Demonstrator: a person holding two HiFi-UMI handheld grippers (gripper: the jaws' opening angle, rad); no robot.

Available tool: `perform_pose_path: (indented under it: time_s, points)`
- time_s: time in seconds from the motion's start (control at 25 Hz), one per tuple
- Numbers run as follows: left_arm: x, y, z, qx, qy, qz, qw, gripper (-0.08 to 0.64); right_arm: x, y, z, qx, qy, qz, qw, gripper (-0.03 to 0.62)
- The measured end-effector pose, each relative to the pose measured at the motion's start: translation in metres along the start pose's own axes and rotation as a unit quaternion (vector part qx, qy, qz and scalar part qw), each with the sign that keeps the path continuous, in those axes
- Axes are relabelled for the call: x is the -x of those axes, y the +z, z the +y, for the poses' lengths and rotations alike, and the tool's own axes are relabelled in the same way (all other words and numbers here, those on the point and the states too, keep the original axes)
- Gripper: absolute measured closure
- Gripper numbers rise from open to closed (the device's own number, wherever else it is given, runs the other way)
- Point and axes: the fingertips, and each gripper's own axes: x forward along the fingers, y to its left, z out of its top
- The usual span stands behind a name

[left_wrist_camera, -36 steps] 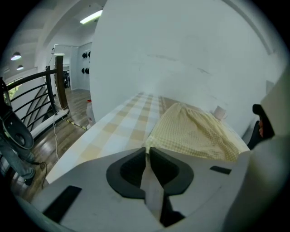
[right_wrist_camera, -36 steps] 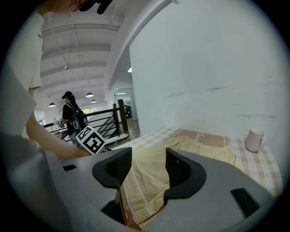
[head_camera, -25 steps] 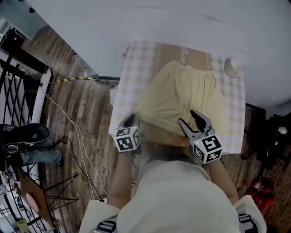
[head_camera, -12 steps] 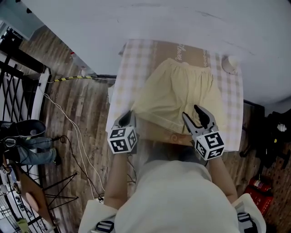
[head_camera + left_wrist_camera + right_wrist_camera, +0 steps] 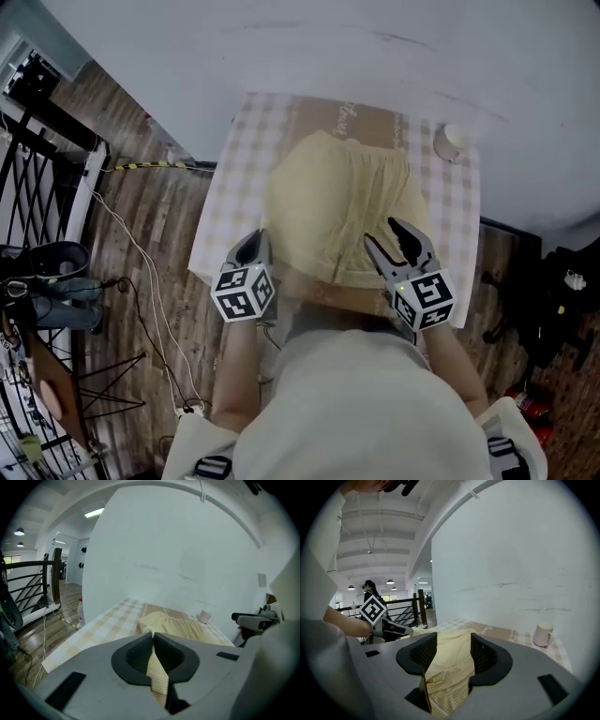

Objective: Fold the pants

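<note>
Gripping the pale yellow, finely checked pants spread on the gingham-covered desk, my left tongs are pinched tight on a thin fold at the near hem. My right tongs stand apart, with cloth lying between them. The cursive lettering on the brown strip is too small to read. 1 white mug sits near it.
</note>
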Motion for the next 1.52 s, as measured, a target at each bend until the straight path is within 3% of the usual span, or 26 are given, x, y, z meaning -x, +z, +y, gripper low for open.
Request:
perform_pose_path:
  time_s: [0.56, 1.0, 1.52]
  points:
    - [-0.010, -0.024, -0.131, -0.003, -0.024, -0.002, 0.9997, 0.545, 0.065, -0.020, -0.075, -0.011, 0.012, -0.012, 1.000, 0.376]
    - [-0.019, -0.058, -0.234, -0.016, -0.080, 0.022, 0.9964, 0.545, 0.109, -0.037, -0.108, -0.012, 0.014, -0.009, 1.000, 0.376]
    - [-0.031, -0.117, -0.327, -0.042, -0.131, 0.074, 0.9878, 0.545, 0.155, -0.064, -0.142, -0.013, 0.008, 0.004, 1.000, 0.376]
